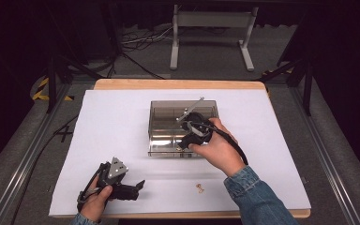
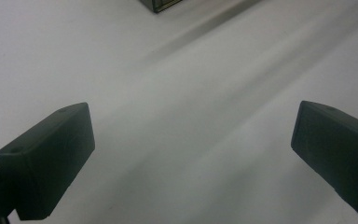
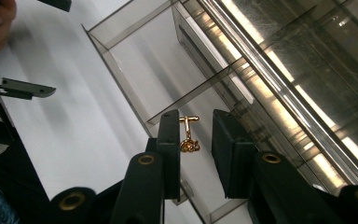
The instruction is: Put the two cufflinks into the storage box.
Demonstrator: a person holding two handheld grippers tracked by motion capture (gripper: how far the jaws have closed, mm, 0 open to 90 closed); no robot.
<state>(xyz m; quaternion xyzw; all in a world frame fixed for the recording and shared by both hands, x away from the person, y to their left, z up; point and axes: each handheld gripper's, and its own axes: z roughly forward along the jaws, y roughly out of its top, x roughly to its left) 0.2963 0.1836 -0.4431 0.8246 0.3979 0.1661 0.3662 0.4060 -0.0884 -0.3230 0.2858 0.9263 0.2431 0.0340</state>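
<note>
Right tongs stand slightly parted over the clear organiser, gold cufflink loose between them, apparently for sorting; left tongs wide open, empty

Wooden counter covered by a white sheet. Clear compartment box sits centrally; small gold cufflink lies near the front edge.
</note>
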